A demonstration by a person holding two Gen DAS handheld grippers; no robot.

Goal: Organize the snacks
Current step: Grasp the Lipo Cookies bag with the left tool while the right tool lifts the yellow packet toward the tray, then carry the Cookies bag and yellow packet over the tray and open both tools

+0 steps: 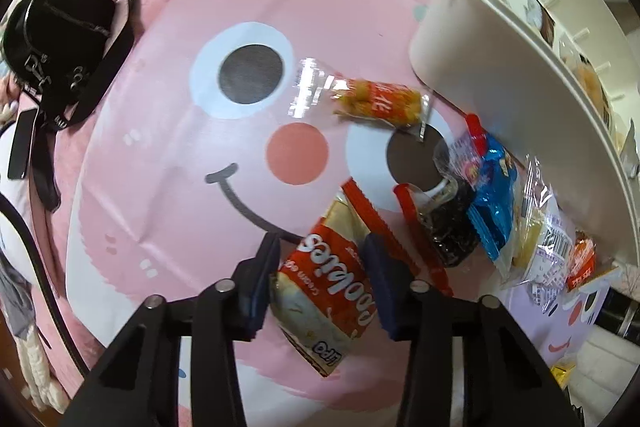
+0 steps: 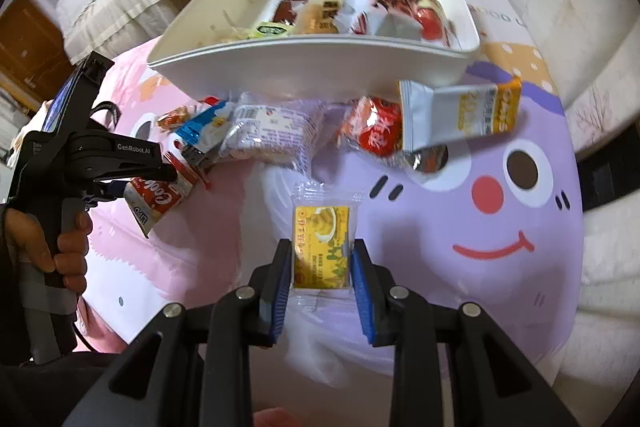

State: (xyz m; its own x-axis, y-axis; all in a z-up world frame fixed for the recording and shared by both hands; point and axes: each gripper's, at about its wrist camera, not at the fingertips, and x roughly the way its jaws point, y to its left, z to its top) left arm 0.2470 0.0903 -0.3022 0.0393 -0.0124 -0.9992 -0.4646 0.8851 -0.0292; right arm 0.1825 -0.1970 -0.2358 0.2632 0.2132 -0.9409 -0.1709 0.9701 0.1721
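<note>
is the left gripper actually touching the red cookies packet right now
Touching. In the left wrist view, the left gripper has both blue pads against the sides of the red cookies packet, with no gap showing on either side.

The right gripper (image 2: 319,263) clamps a yellow snack packet (image 2: 321,251) between its blue pads. Beyond it, a white bin (image 2: 320,67) holds snacks; loose packets lie just before the bin.

Grippers: two, the left gripper (image 1: 320,247) and the right gripper (image 2: 322,247).
Bin (image 2: 320,67): one.
Packets outside it: eight, including a cookie packet (image 1: 332,267) and a yellow packet (image 2: 322,227).
Packets inside: several, count unclear.
Black bag (image 1: 60,35): one.
</note>
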